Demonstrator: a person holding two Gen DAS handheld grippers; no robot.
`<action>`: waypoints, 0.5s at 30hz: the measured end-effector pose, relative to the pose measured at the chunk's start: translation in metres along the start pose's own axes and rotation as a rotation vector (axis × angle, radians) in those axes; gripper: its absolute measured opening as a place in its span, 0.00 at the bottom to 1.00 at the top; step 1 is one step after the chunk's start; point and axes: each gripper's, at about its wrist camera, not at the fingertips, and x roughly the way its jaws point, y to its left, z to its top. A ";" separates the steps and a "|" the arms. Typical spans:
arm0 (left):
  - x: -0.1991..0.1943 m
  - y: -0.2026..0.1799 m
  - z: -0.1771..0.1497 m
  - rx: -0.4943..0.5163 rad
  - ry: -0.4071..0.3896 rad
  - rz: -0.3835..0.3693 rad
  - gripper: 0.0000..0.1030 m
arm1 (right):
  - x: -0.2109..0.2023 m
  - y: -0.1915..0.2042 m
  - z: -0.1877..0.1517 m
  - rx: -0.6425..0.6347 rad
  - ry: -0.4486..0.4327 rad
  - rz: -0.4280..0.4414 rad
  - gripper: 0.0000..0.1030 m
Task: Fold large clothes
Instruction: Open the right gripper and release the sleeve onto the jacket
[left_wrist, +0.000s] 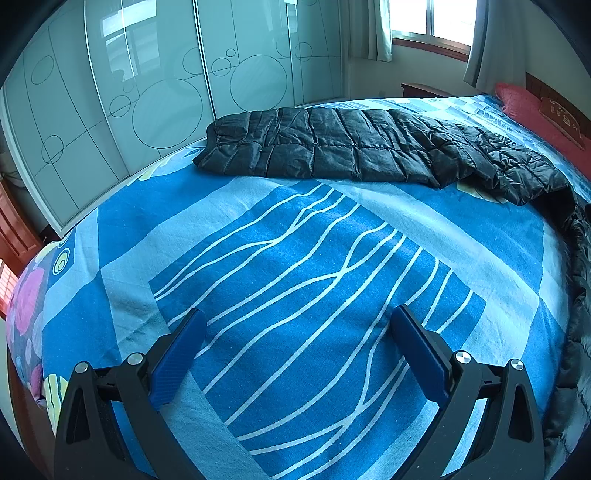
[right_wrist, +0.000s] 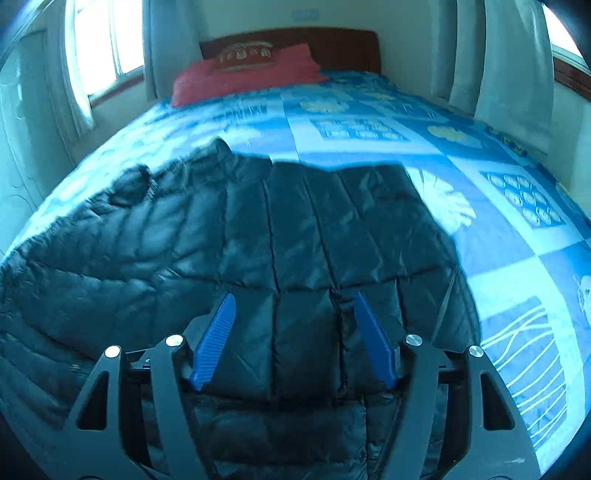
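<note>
A black quilted puffer jacket (left_wrist: 351, 147) lies spread on the blue patterned bed sheet (left_wrist: 258, 266), across the far side in the left wrist view, and it trails down the right edge. My left gripper (left_wrist: 299, 321) is open and empty above bare sheet, well short of the jacket. In the right wrist view the jacket (right_wrist: 258, 236) fills the lower left and middle. My right gripper (right_wrist: 293, 301) is open just above the jacket's quilted panels, with nothing between its blue fingers (right_wrist: 216, 339).
A red pillow (right_wrist: 251, 74) lies at the wooden headboard (right_wrist: 332, 40). Glass wardrobe doors (left_wrist: 147, 92) stand beyond the bed's far side. Curtains (right_wrist: 513, 74) and windows (left_wrist: 432, 18) line the walls. The bed edge drops off at the left (left_wrist: 33, 314).
</note>
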 end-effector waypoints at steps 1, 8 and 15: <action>0.000 0.001 0.000 -0.001 0.002 -0.003 0.96 | 0.006 -0.002 -0.001 0.004 0.016 0.001 0.69; 0.001 0.004 0.003 -0.014 0.023 -0.025 0.96 | 0.019 0.003 -0.007 -0.022 0.025 -0.009 0.75; 0.004 0.025 0.017 -0.138 0.042 -0.134 0.96 | 0.018 -0.002 -0.009 -0.011 0.011 0.014 0.76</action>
